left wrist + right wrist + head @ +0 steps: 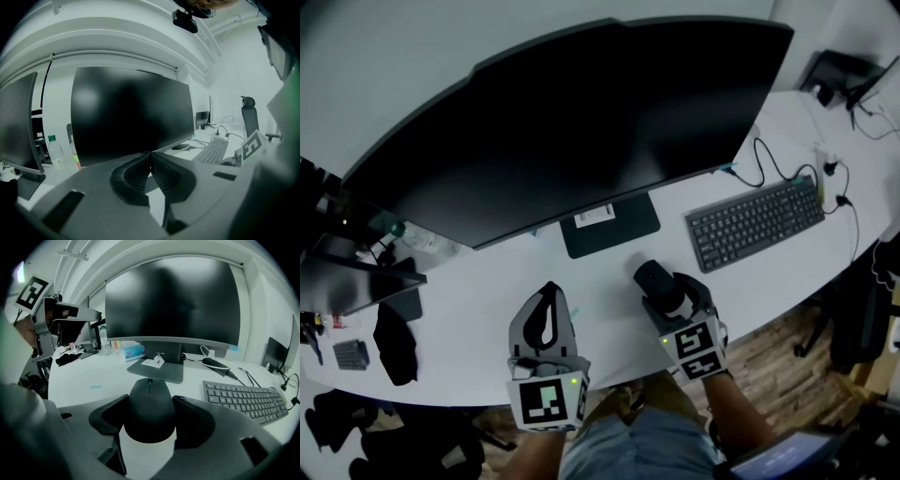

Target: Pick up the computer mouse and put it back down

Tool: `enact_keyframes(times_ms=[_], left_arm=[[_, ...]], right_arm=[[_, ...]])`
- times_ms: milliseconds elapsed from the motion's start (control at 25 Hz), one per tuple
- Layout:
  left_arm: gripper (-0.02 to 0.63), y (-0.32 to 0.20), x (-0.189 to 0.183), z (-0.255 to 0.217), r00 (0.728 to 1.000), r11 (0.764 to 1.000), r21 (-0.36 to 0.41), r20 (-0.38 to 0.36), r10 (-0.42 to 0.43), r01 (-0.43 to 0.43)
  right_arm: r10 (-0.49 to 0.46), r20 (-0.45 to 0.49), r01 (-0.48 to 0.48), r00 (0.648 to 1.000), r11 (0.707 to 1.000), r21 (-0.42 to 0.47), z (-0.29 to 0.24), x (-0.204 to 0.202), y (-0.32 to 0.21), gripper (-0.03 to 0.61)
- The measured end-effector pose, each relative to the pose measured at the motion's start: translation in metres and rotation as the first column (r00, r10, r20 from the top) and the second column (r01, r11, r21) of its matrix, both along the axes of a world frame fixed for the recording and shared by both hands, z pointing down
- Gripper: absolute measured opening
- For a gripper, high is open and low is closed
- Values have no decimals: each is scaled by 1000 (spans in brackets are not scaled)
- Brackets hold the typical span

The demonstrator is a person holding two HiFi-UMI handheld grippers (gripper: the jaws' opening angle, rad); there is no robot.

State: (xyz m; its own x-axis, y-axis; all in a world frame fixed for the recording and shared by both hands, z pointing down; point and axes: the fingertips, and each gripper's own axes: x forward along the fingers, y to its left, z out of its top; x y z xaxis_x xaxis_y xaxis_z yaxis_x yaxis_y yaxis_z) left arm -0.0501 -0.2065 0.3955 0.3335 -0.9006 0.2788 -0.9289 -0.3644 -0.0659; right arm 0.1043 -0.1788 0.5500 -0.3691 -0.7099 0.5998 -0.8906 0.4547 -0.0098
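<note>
The black computer mouse (pixel 653 278) (pixel 150 420) sits between the jaws of my right gripper (pixel 662 292) (pixel 150 405), in front of the monitor stand (pixel 609 225). Both pads press on its sides, so that gripper is shut on it. In the right gripper view its front end with the scroll wheel points toward the stand, and the white desk (pixel 487 309) shows below it. Whether its underside touches the desk I cannot tell. My left gripper (pixel 549 317) (pixel 151 162) hovers to the left over the desk's front edge, its tips shut together with nothing between them.
A large dark monitor (pixel 581 122) spans the back of the desk. A black keyboard (pixel 755 222) lies to the right, with cables behind it. A black cloth (pixel 394 342) and a second screen (pixel 356 281) are at the far left, near a water bottle (pixel 55 152).
</note>
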Motion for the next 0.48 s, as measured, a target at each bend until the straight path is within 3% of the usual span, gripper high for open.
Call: enact_keyframes(times_ms=[480], left_arm=[[8,-2,11,18,1000,999,-52,27,7,-6]], right_arm=[[5,-6,-6,1000,996,-87,38,7,3,301]])
